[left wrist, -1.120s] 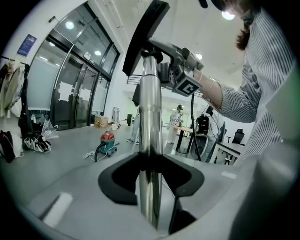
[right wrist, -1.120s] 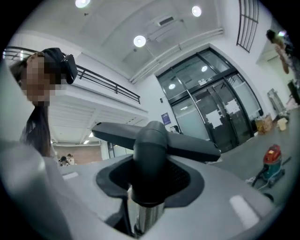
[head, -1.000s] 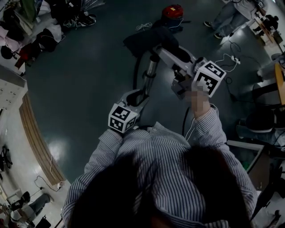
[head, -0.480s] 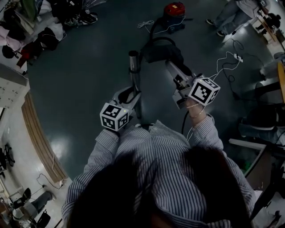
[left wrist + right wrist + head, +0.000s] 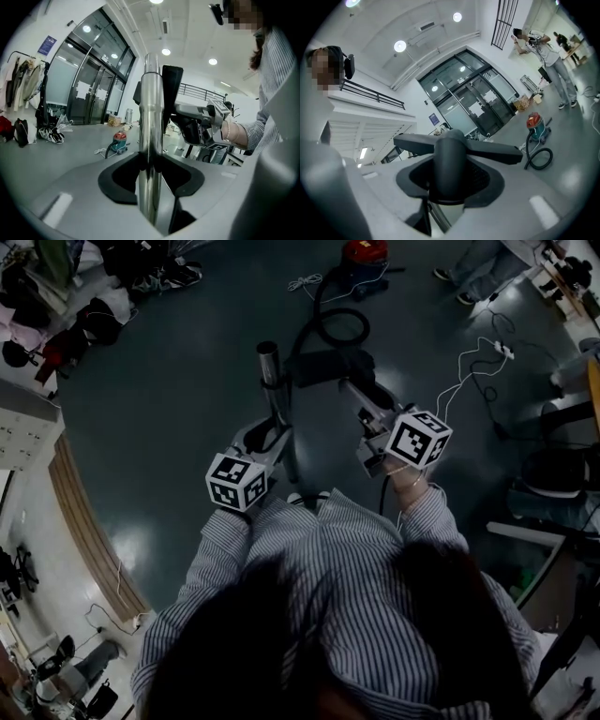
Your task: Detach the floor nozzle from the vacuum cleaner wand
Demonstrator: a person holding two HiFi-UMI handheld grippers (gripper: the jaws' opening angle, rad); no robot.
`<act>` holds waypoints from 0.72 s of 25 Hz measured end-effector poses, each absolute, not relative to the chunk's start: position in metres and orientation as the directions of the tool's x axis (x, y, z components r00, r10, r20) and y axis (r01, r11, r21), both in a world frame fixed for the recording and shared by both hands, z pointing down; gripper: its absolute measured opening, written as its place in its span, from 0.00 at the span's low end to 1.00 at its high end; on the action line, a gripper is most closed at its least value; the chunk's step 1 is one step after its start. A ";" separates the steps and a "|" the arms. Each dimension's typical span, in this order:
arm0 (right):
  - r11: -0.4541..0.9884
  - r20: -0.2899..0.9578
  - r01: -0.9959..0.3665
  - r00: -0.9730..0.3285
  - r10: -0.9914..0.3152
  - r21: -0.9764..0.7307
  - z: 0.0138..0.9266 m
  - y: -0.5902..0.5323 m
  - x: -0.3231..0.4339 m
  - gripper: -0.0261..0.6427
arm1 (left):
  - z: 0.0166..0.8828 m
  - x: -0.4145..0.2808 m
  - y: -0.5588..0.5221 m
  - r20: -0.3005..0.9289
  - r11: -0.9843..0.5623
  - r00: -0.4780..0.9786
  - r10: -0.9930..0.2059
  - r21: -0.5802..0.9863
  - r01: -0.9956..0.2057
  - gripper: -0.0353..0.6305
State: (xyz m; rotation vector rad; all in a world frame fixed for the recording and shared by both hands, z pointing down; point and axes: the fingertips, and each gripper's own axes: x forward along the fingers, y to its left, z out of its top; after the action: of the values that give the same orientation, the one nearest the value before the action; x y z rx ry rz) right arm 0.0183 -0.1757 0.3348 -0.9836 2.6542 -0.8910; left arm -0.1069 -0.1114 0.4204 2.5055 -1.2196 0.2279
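The chrome wand (image 5: 273, 390) stands nearly upright, its open top end bare. My left gripper (image 5: 272, 434) is shut on its shaft; in the left gripper view the wand (image 5: 151, 122) runs straight up between the jaws of that gripper (image 5: 151, 176). The black floor nozzle (image 5: 328, 367) hangs apart from the wand, to its right. My right gripper (image 5: 362, 397) is shut on the nozzle's neck. In the right gripper view the neck (image 5: 450, 164) fills the gap of that gripper (image 5: 450, 182), with the flat head (image 5: 492, 152) spread across above it.
A red canister vacuum (image 5: 364, 253) with a looped black hose (image 5: 339, 326) sits on the dark floor beyond. White cables (image 5: 478, 362) trail at the right. Bags and clothes (image 5: 84, 324) lie at the left. Another person's legs (image 5: 478, 268) show at the upper right.
The nozzle has come off the wand's end. The right gripper has sunk with the nozzle and rolled; the wand now stands alone in the left gripper, shifted left.
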 end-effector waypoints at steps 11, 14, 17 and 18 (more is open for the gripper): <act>0.582 0.050 -0.550 -0.752 -0.658 -0.599 0.340 -0.175 0.034 0.28 | 0.433 -0.097 -0.109 0.304 -0.584 0.635 -0.711 0.249 -0.773 0.29; 0.584 0.053 -0.554 -0.751 -0.658 -0.594 0.342 -0.173 0.035 0.28 | 0.433 -0.093 -0.110 0.299 -0.584 0.636 -0.711 0.253 -0.771 0.29; 0.580 0.052 -0.555 -0.747 -0.663 -0.596 0.344 -0.171 0.038 0.28 | 0.432 -0.089 -0.109 0.297 -0.589 0.640 -0.708 0.252 -0.768 0.29; 0.578 0.051 -0.556 -0.745 -0.665 -0.597 0.344 -0.171 0.039 0.28 | 0.431 -0.088 -0.110 0.296 -0.590 0.642 -0.708 0.252 -0.767 0.29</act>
State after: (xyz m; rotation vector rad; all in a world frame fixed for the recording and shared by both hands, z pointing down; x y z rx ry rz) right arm 0.0386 -0.1711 0.3444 -1.0273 2.6289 -0.8997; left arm -0.0877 -0.1097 0.4313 2.5084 -1.1732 0.2334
